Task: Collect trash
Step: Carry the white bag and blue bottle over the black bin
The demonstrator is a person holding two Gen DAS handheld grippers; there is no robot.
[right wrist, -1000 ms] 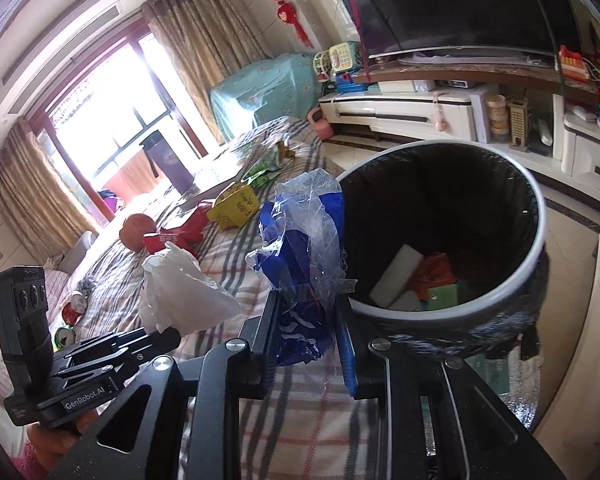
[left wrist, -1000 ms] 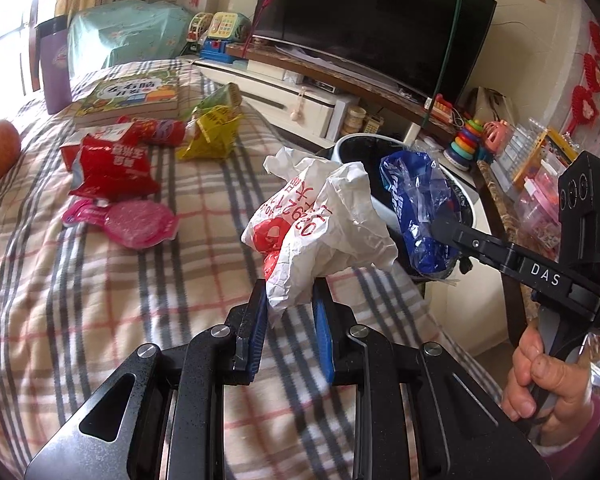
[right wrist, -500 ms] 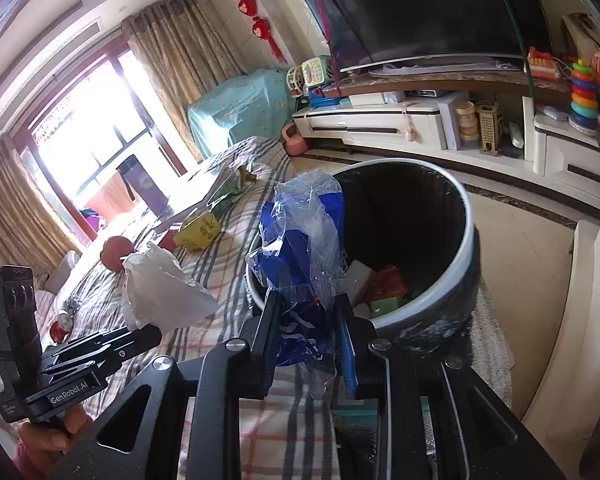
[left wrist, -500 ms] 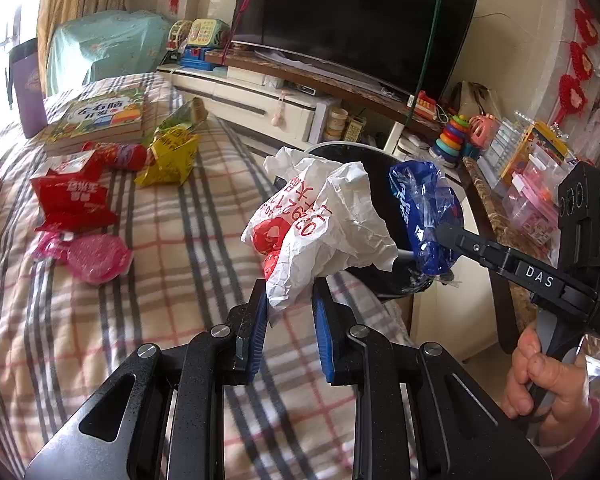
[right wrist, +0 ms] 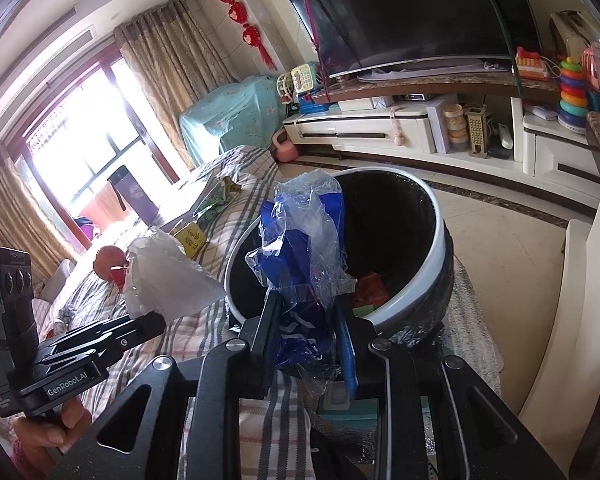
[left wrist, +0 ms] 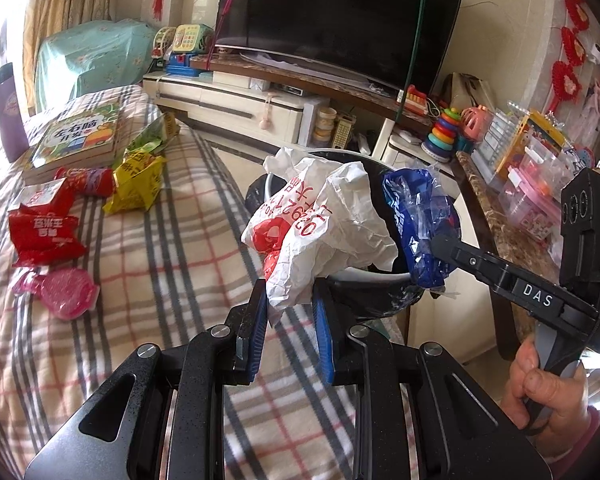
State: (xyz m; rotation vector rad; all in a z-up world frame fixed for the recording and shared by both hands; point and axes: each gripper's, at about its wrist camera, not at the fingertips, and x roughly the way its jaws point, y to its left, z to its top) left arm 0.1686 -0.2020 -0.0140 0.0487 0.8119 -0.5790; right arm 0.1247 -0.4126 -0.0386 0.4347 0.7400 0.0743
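My left gripper (left wrist: 290, 300) is shut on a crumpled white plastic bag with red print (left wrist: 320, 224), held up just before the near rim of the round trash bin (left wrist: 364, 278). My right gripper (right wrist: 308, 312) is shut on a blue and clear plastic wrapper (right wrist: 304, 248), held at the bin's near rim (right wrist: 416, 284); the bin holds red and green scraps (right wrist: 370, 288). The right gripper and blue wrapper show in the left wrist view (left wrist: 420, 224). The left gripper's white bag shows in the right wrist view (right wrist: 164, 276).
On the plaid-covered bed (left wrist: 180, 248) lie a red snack packet (left wrist: 44, 232), a pink wrapper (left wrist: 64, 290), a yellow packet (left wrist: 136, 180), a green wrapper (left wrist: 150, 142) and a book (left wrist: 80, 136). A TV stand (left wrist: 260, 100) and toys (left wrist: 446, 128) stand beyond the bin.
Both grippers have moved toward the bin with their trash. The blue wrapper now hangs at the bin's rim and the white bag sits closer in front of it.
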